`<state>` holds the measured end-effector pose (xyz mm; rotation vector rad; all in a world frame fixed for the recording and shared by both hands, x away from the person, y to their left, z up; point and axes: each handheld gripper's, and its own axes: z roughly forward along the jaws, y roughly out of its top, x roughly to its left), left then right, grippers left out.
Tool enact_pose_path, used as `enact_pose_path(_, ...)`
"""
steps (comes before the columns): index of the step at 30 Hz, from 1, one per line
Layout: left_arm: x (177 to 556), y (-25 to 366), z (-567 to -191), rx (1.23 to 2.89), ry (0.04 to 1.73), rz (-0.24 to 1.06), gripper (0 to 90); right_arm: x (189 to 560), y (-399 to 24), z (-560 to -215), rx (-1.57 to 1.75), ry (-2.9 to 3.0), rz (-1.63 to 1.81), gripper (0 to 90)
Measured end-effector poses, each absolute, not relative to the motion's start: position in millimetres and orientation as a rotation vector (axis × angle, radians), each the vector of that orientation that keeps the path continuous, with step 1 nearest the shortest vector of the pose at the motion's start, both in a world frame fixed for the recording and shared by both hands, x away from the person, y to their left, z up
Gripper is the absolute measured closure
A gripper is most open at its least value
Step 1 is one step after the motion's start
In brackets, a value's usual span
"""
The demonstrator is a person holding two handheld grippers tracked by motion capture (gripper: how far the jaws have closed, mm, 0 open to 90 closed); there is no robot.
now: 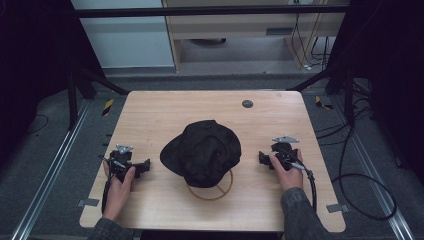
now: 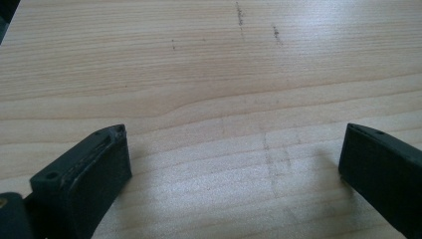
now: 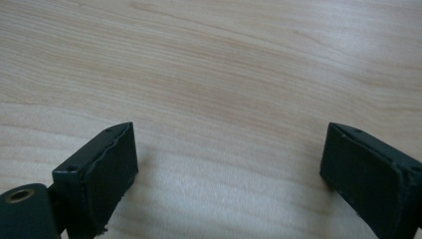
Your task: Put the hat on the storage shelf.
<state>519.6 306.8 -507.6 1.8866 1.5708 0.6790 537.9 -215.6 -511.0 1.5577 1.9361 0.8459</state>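
Nearest the person, both forearms enter from the near edge of the wooden table [image 1: 150,107]. The left gripper [image 1: 146,165] rests low on the tabletop in the left hand [image 1: 120,186]. In the left gripper view its jaws stand wide apart with nothing between them but bare wood grain and a few faint scuff marks. The right gripper [image 1: 262,158], held in the right hand [image 1: 286,172], is likewise set down on the table. The right gripper view shows its jaws spread wide over bare wood, empty.

Between the two grippers, at mid-table, lies a black cap [image 1: 202,152], crown up, brim toward the left. It is apart from both grippers, the left one somewhat nearer to the brim. Under its near edge a thin wooden ring [image 1: 227,189] shows, partly covered by the cap; what the ring belongs to cannot be told.

Farther off, a small dark round fitting [image 1: 247,104] sits in the tabletop near the far edge.

Assessment: the work has not begun in earnest; both grippers are parked, pointing inward at the cap. The step in hand appears to be the approach. The next move likely calls for lifting one gripper off the table, carrying it inward, and closing on a fold or the brim, since soft fabric needs a firm pinch.
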Motion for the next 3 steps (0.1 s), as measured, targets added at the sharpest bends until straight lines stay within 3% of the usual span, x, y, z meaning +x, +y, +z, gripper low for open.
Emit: enact_pose_path(3,521.1,306.7,-507.7,1.885,1.573,0.680,0.0,527.7,-215.5,-511.2,1.552,1.950,0.854,7.0)
